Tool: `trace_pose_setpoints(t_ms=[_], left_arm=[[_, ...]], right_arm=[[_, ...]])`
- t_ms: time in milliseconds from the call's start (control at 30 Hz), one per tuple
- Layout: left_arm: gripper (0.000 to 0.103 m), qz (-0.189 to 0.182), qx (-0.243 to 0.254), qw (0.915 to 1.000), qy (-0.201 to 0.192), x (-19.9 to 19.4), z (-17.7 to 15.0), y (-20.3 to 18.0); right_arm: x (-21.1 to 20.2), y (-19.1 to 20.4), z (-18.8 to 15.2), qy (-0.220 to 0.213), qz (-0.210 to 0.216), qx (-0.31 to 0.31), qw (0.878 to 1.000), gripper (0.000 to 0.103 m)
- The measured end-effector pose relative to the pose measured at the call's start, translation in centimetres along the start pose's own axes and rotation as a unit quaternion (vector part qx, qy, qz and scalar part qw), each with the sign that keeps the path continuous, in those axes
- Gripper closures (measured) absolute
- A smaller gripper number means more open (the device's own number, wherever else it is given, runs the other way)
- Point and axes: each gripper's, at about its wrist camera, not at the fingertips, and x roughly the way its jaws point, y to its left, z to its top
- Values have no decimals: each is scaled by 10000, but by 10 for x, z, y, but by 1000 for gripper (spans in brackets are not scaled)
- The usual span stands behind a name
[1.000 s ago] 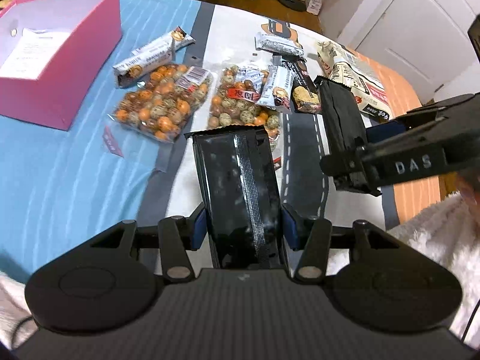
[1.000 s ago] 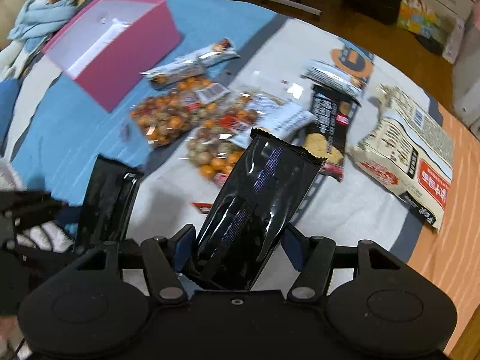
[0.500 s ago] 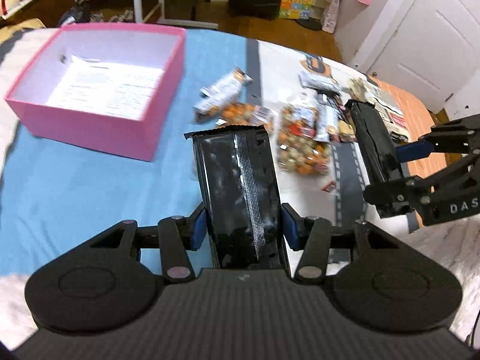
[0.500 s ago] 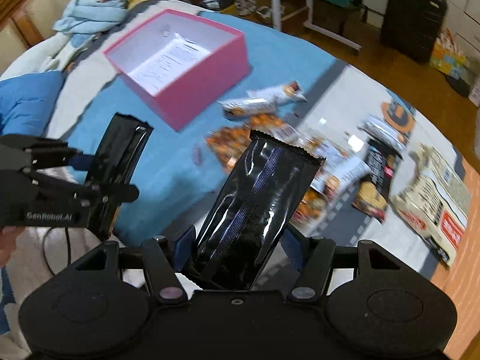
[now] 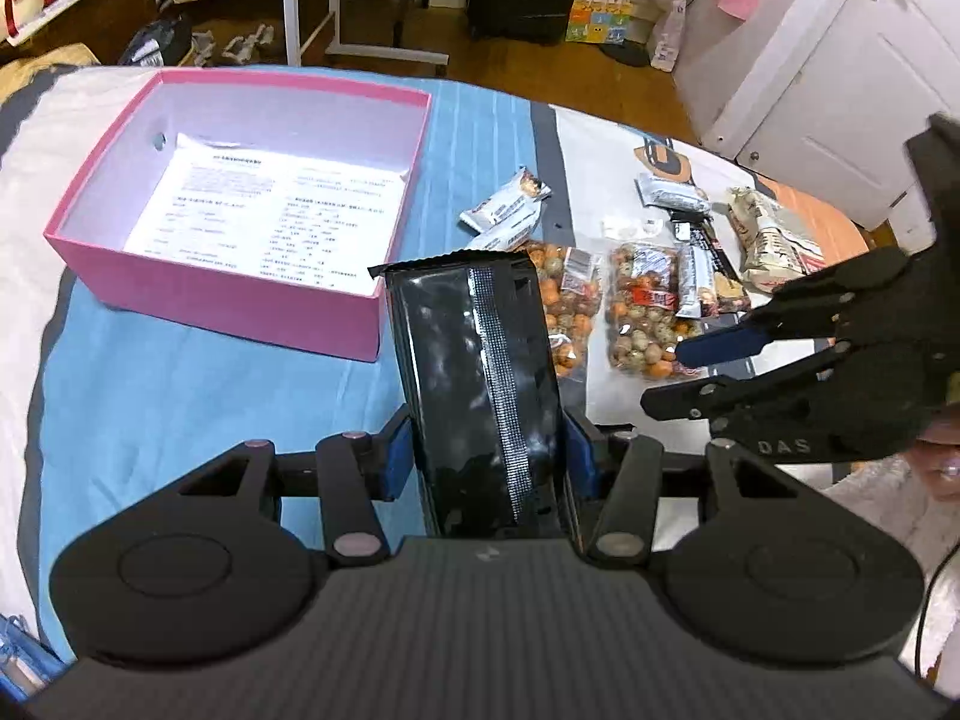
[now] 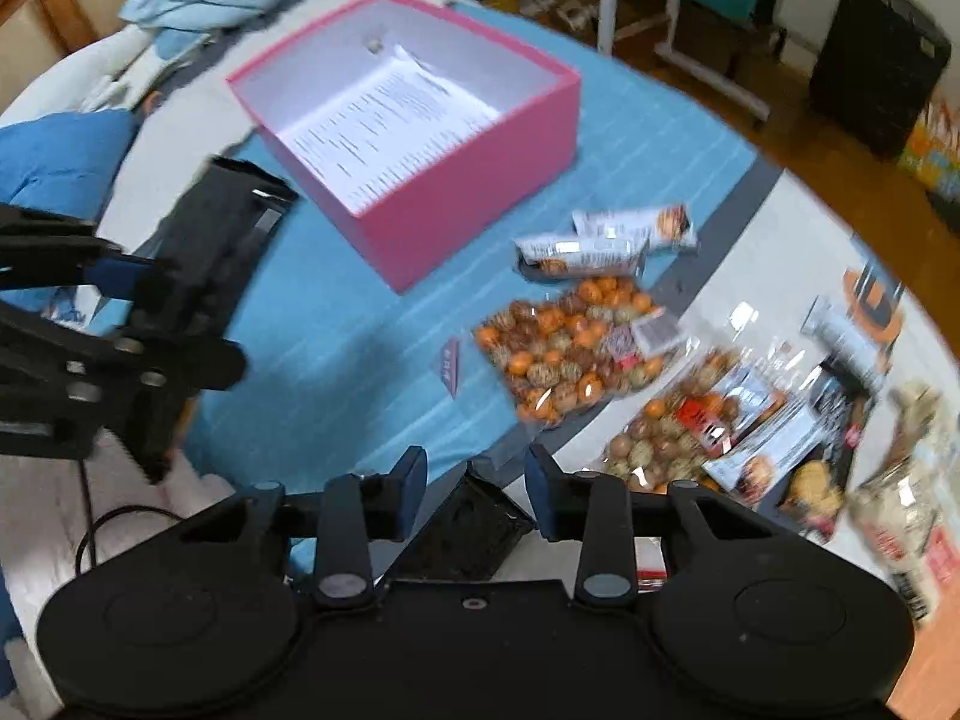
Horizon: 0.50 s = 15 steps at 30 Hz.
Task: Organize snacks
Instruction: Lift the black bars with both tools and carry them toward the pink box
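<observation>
The left gripper [image 5: 486, 450] pinches a black pouch [image 5: 480, 384] beside the pink box [image 5: 240, 294], ready for lowering inside; the right gripper [image 6: 474, 474] is closing, its dark packet [image 6: 465, 531] apparently slipping free; it needs regrasping.

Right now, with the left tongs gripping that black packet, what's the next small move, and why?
Probably carry the left tongs forward and left until the black packet hangs over the pink box, then open. The packet is pinched upright between the pads, the box is open with only a printed sheet inside, and its near wall lies just ahead-left.
</observation>
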Motion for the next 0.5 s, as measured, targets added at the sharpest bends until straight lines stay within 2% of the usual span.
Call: trace_pose_setpoints(t_ms=[133, 233, 300, 400, 500], left_arm=[[54, -79, -152, 9998, 119, 17, -5, 15], [54, -100, -147, 9996, 241, 28, -8, 20], [54, -111, -107, 9995, 268, 32, -10, 21], [54, -118, -44, 9996, 248, 36, -12, 19], [54, -152, 46, 9996, 255, 39, -16, 16]], right_arm=[[24, -4, -12, 437, 239, 222, 9985, 58], [43, 0, -28, 722, 365, 358, 9961, 49], [59, 2, -34, 874, 284, 432, 9948, 37], [84, 2, -44, 1084, 136, 689, 9916, 37], [103, 2, -58, 1255, 166, 1001, 9869, 37]])
